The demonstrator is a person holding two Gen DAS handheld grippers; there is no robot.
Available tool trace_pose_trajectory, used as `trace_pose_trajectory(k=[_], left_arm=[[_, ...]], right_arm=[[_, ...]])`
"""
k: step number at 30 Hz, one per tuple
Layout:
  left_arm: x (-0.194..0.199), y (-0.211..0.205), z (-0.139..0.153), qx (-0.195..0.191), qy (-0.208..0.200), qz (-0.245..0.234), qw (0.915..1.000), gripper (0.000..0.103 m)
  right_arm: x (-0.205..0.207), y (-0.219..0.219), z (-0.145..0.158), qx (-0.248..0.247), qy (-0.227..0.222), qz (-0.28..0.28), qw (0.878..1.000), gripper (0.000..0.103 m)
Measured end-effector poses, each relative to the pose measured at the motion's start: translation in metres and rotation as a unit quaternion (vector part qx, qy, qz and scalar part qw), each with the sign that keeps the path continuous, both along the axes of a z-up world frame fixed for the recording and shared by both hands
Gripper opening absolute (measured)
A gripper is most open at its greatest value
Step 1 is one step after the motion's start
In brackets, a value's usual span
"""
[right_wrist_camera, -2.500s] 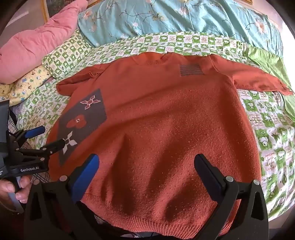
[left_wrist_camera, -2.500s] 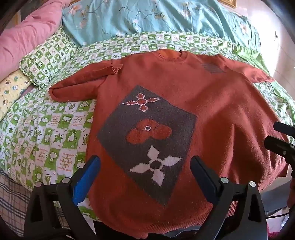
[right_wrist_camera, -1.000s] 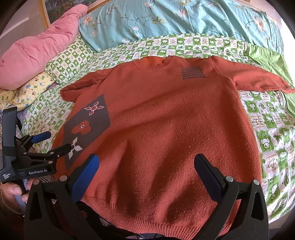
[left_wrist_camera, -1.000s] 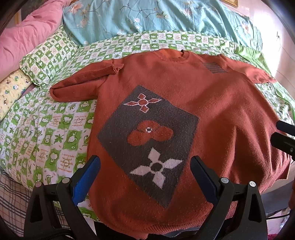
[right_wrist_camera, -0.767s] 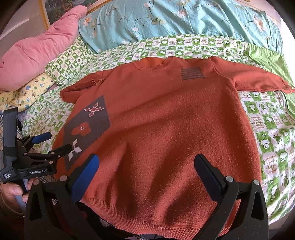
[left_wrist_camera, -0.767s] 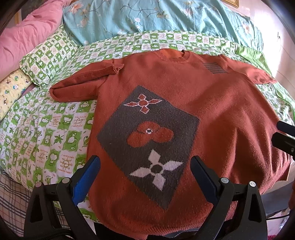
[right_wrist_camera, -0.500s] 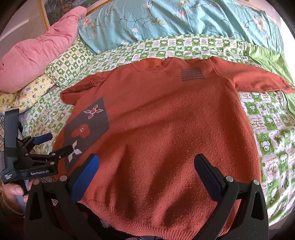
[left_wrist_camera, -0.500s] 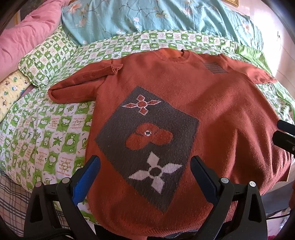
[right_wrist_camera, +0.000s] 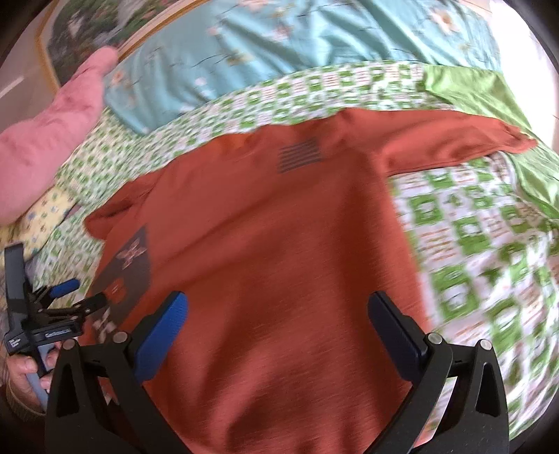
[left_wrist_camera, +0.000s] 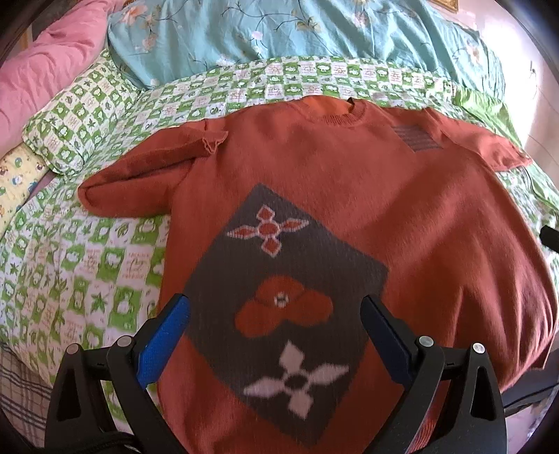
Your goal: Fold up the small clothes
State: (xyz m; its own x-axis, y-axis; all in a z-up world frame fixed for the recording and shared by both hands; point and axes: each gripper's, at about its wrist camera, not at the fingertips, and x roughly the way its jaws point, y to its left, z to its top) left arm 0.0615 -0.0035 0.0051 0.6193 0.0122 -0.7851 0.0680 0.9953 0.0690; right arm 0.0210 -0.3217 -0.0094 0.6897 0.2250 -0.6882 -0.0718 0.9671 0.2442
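Observation:
A rust-orange knit sweater (left_wrist_camera: 401, 209) lies flat, front up, on the bed, with a grey diamond patch (left_wrist_camera: 279, 307) bearing flower motifs. It also shows in the right wrist view (right_wrist_camera: 279, 244). Its left sleeve (left_wrist_camera: 139, 174) is folded back on itself; its right sleeve (right_wrist_camera: 447, 139) stretches out to the right. My left gripper (left_wrist_camera: 276, 335) is open and empty above the sweater's lower left. It also shows in the right wrist view (right_wrist_camera: 82, 297). My right gripper (right_wrist_camera: 279, 328) is open and empty above the sweater's lower middle.
The bed carries a green-and-white checked sheet (left_wrist_camera: 87, 262). A turquoise floral quilt (left_wrist_camera: 279, 31) lies along the back, a pink pillow (left_wrist_camera: 42, 70) and a checked pillow (left_wrist_camera: 77, 115) at the left. A plain green cloth (right_wrist_camera: 489, 94) lies at the right.
My right gripper has swung to the right and forward, blurring its view; the right sleeve now shows more centrally. My left gripper has edged forward over the grey patch. The sweater has not moved.

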Motion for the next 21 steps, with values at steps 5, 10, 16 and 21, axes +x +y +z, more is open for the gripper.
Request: trace_pose_trajectory(k=[5,10,16,21], left_arm=[[0.027,-0.004,0.008,0.001,-0.011,0.004,0.9999,0.099],[0.062,-0.013,0.016,0.005,-0.016,0.007,0.9998,0.099],[0.112,-0.025,0.02,0.01,-0.011,0.009,0.9998,0.099],[0.146,-0.03,0.018,0.011,-0.002,0.017,0.9998,0.099]], right_arm=[[0.022,-0.062,0.01,0.021,-0.007,-0.052,0.998,0.102],[0.052,-0.136,0.023,0.02,-0.016,-0.118,0.993,0.102],[0.092,-0.228,0.033,0.03,-0.022,-0.19,0.981,0.102],[0.132,-0.293,0.032,0.049,-0.006,-0.246,0.968,0.091]])
